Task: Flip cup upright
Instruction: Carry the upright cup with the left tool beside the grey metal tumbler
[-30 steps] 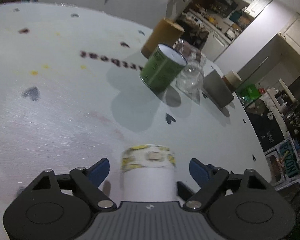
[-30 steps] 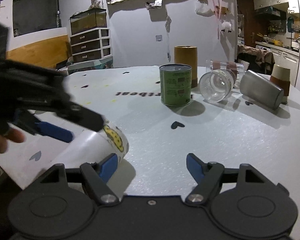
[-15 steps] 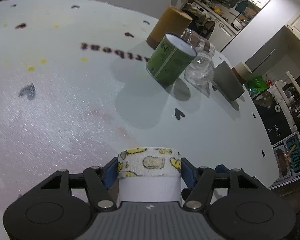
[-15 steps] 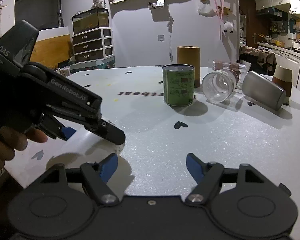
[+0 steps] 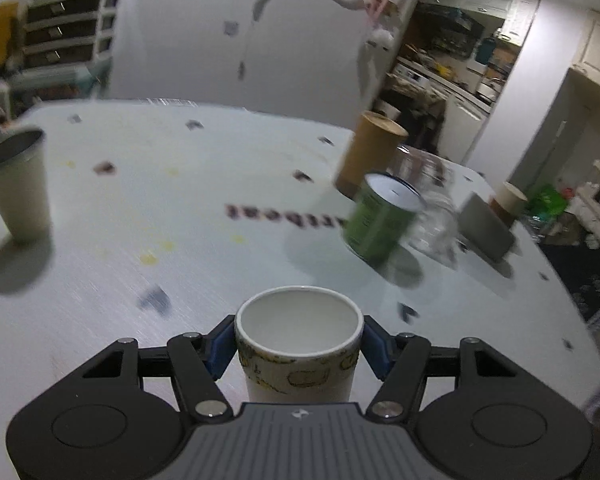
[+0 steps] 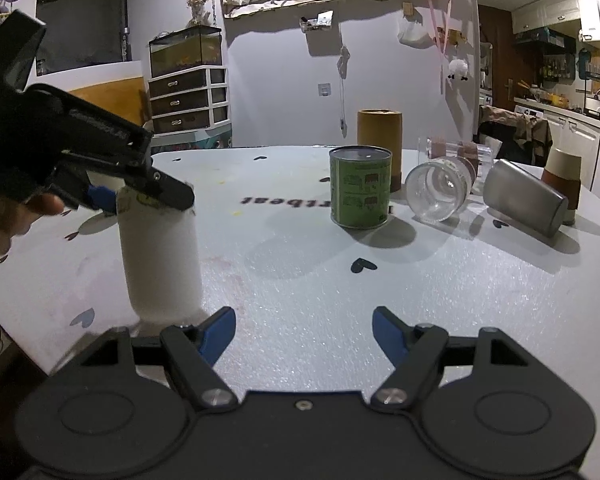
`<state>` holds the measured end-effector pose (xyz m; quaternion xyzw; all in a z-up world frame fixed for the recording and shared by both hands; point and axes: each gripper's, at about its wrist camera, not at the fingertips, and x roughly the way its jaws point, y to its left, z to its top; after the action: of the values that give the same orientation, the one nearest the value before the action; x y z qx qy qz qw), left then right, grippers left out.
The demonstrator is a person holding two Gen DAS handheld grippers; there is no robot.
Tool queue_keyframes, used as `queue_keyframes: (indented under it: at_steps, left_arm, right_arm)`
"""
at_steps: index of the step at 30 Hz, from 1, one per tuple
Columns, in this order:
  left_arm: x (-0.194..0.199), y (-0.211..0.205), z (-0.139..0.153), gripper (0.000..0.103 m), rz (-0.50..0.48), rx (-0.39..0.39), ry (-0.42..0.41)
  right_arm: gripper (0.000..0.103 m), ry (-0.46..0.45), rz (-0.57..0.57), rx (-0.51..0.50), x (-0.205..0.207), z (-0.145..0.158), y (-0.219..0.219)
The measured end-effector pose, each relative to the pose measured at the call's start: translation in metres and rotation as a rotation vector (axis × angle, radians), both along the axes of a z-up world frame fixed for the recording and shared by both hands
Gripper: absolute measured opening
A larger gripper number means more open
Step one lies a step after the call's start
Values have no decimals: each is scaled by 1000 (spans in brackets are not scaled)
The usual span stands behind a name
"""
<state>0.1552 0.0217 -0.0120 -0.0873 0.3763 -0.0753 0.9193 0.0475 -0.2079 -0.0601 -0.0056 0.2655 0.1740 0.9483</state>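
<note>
Gripping just under the rim, the left hand-held gripper (image 5: 299, 346) pinches the white paper cup with a yellow cartoon band near its lip (image 5: 298, 354), blue pads pressed to either side. The cup stands mouth up at the near left edge of the pale speckled table (image 6: 380, 300); whether its base fully touches the surface I cannot tell, since the bottom is blurred in the right wrist view. It looks light and thin-walled, so a hard squeeze would likely dent it; the banded top, stiffened by the rolled rim, seems the best place to hold. From the right wrist view, the left tool reaches in from the left, slanting down onto the cup's top, the person's hand (image 6: 8, 220) behind it. The right hand-held gripper (image 6: 304, 330) hovers low over the table with its fingers spread, holding nothing. Farther off stand a green tin can (image 6: 360, 192) and a tan cardboard tube (image 6: 379, 140); a clear glass jar (image 6: 440, 188) and a grey metal tumbler (image 6: 524, 200) lie on their sides.
</note>
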Motion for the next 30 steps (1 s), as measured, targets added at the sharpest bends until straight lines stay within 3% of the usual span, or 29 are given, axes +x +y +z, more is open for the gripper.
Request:
queue_keyframes:
  at_steps: [9, 14, 20, 23, 30]
  left_arm:
    - [37, 23, 20, 65, 186, 203, -221]
    - [60, 51, 23, 65, 296, 208, -273]
    - [85, 89, 7, 65, 437, 171, -254]
    - [91, 102, 1, 65, 470, 151, -261]
    - [99, 107, -9, 65, 489, 215, -327]
  right_arm:
    - [76, 5, -8, 0, 0, -2, -1]
    - [76, 7, -13, -5, 0, -2, -1]
    - [76, 8, -17, -8, 1, -3, -1]
    - [76, 8, -19, -16, 0, -3, -1]
    - [76, 9, -19, -29, 0, -4, -1]
